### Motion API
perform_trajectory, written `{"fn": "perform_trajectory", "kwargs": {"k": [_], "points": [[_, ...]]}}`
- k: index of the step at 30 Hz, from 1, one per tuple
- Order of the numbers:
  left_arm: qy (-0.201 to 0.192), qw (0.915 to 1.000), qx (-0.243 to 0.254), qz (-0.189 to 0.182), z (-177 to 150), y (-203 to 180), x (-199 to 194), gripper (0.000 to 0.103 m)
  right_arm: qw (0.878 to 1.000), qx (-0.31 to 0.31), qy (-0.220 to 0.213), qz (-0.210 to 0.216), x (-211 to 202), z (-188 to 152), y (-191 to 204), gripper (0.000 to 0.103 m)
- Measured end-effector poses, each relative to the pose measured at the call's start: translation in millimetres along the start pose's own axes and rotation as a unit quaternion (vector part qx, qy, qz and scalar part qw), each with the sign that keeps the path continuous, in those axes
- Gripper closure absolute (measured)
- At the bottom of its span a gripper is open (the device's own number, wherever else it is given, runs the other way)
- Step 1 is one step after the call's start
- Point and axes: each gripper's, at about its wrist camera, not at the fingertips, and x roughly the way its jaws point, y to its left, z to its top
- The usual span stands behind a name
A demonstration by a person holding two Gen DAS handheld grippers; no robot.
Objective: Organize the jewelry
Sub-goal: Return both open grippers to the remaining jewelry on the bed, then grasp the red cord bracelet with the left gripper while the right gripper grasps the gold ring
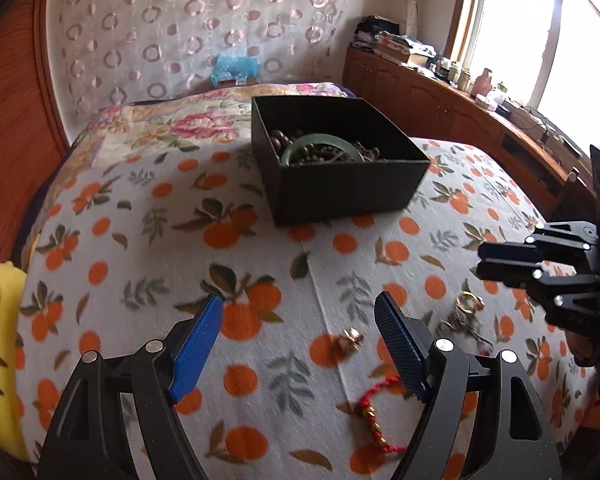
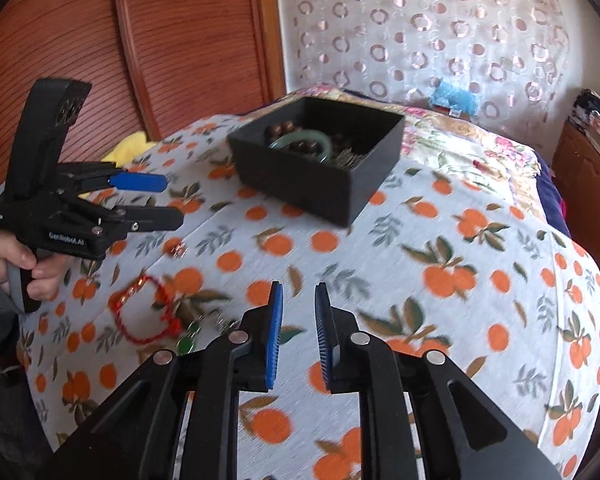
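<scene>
A black open box [image 1: 340, 184] stands on the orange-print bedspread and holds a green bangle [image 1: 320, 148] and brown beads; it also shows in the right wrist view [image 2: 320, 172]. Loose on the spread lie a small gold piece [image 1: 350, 340], a red cord bracelet with gold beads [image 1: 374, 416] and a gold tangle [image 1: 466, 312]. My left gripper [image 1: 300, 312] is open and empty above the gold piece. My right gripper [image 2: 299, 296] is slightly open and empty over bare spread; it shows at the right of the left wrist view [image 1: 482, 262]. The red bracelet [image 2: 144, 308] and a green pendant [image 2: 186, 342] lie to its left.
The bed [image 1: 140, 208] has a floral quilt [image 1: 172, 124] at its far end and a yellow cloth [image 1: 0, 344] at the left. A wooden sideboard [image 1: 460, 116] with clutter runs under the window at the right. A wooden door [image 2: 160, 40] is behind the left gripper.
</scene>
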Motion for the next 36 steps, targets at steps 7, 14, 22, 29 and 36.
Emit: {"fn": "perform_trajectory", "kwargs": {"k": [7, 14, 22, 29, 36], "points": [[0.001, 0.9998, 0.019, -0.005, -12, -16, -6, 0.029, 1.0, -0.018, 0.015, 0.006, 2, -9, 15, 0.072], [0.005, 0.9994, 0.034, 0.003, -24, -25, -9, 0.044, 0.999, -0.031, 0.034, -0.005, 10, -15, 21, 0.072], [0.004, 0.9992, 0.04, -0.003, -35, -34, -18, 0.051, 0.998, -0.043, 0.033, -0.02, 9, -19, 22, 0.086], [0.018, 0.9986, 0.05, -0.006, -44, -46, -15, 0.06, 0.999, -0.028, 0.025, -0.028, 4, -19, 13, 0.091], [0.022, 0.9987, 0.046, 0.01, -49, -46, -15, 0.078, 0.999, -0.029, 0.019, -0.031, 2, -18, 11, 0.095]]}}
